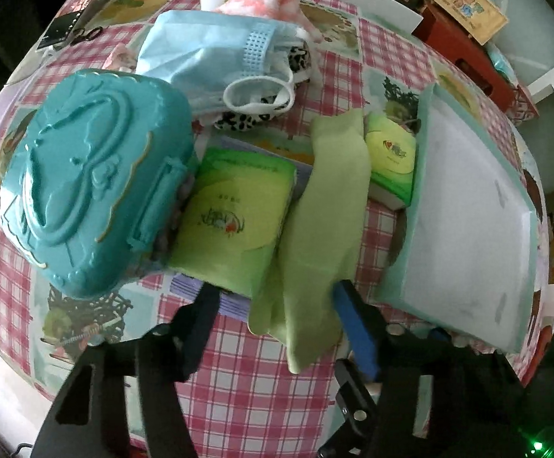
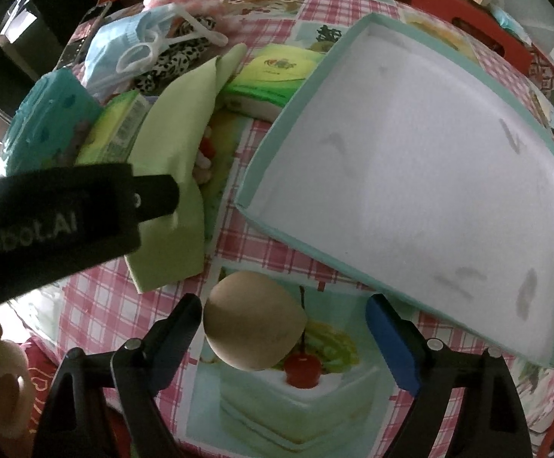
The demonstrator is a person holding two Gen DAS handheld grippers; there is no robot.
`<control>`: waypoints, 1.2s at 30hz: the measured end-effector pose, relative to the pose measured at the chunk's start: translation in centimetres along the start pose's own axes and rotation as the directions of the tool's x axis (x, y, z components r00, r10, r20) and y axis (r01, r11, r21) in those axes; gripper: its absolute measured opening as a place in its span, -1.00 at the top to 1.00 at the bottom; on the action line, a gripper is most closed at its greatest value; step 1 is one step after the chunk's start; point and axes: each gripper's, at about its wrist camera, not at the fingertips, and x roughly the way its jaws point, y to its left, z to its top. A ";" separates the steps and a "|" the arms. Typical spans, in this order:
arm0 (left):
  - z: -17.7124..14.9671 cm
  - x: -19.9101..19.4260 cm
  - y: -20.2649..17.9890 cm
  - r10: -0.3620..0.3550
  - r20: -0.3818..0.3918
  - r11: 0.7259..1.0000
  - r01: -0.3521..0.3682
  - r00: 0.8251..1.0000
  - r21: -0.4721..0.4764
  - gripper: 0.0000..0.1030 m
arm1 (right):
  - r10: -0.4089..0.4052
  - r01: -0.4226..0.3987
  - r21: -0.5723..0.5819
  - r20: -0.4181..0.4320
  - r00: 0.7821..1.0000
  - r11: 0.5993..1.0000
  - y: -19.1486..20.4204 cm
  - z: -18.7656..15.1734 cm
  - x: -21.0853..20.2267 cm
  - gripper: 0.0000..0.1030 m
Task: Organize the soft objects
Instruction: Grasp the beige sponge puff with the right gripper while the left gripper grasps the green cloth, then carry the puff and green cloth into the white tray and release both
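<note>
The light green cloth (image 1: 322,206) is lying in a long folded strip on the checked worktop (image 1: 246,374), draped over the gap between two green tissue packs (image 1: 231,213), with its near end sitting between the fingers of my left gripper (image 1: 277,328). I am holding that gripper half open around the cloth end, and I cannot tell whether the pads are pressing on it. To the cloth's right the shallow mint box (image 2: 410,160) is lying open and white inside. To its left a teal moulded case (image 1: 86,194) is resting, with a blue face mask (image 1: 208,53) behind. I am hovering my right gripper (image 2: 284,339) wide open over a tan ball (image 2: 254,320), whose left side is just beside one finger.
</note>
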 end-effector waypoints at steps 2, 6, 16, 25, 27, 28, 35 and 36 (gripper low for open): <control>-0.1 0.2 0.0 -0.017 0.001 1.000 0.017 1.000 0.002 0.09 | -0.010 0.010 -0.005 0.004 1.000 1.000 1.0 -0.2 0.4 -0.67; -0.1 0.1 0.8 -0.060 0.000 0.998 0.060 0.998 -0.010 0.55 | -0.014 0.014 -0.003 0.022 1.000 1.000 1.5 -0.6 0.0 -0.37; -0.3 0.5 1.6 -0.143 0.013 0.990 0.143 0.990 -0.008 0.86 | 0.020 -0.021 0.038 0.038 0.999 0.999 0.6 -1.4 -2.0 -0.08; -1.6 -2.7 2.7 -0.203 0.062 0.979 0.201 0.977 0.037 0.92 | 0.059 -0.063 0.079 0.058 0.997 0.995 -1.7 -2.0 -4.8 -0.08; -1.7 -3.5 2.9 -0.217 0.077 0.976 0.214 0.973 0.048 0.92 | 0.073 -0.079 0.088 0.068 0.995 0.993 -2.1 -1.9 -5.5 -0.07; -1.6 -3.9 2.9 -0.228 0.087 0.973 0.224 0.970 0.053 0.93 | 0.083 -0.090 0.093 0.075 0.994 0.992 -2.3 -2.0 -5.7 -0.07; -1.5 -6.9 3.0 -0.285 0.139 0.958 0.275 0.948 0.083 0.93 | 0.123 -0.136 0.121 0.112 0.986 0.983 -5.4 -2.9 -9.4 -0.07; -1.4 -7.4 2.9 -0.292 0.150 0.955 0.281 0.945 0.091 0.93 | 0.128 -0.143 0.123 0.123 0.984 0.982 -5.7 -3.1 -9.9 -0.07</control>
